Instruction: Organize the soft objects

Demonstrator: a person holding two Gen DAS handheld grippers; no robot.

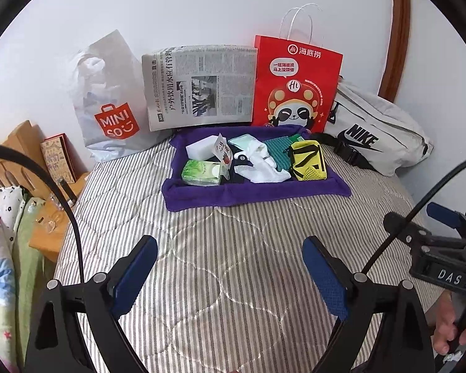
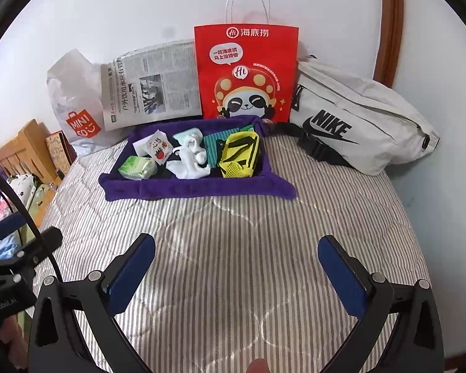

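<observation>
Grippers, left (image 1: 230,275) and right (image 2: 236,272), hang wide open and empty above the striped quilt (image 1: 233,248); approach the purple tray (image 1: 202,194) low, choosing one item.

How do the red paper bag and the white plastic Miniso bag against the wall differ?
The red paper bag stands stiff and flat-faced; the white plastic bag is crumpled and slumped. The red paper bag has thin loop handles and a panda print; the white plastic bag has a cut-out grip and an orange logo. The newspaper stands between them. Both lean at the wall behind the purple tray.
</observation>
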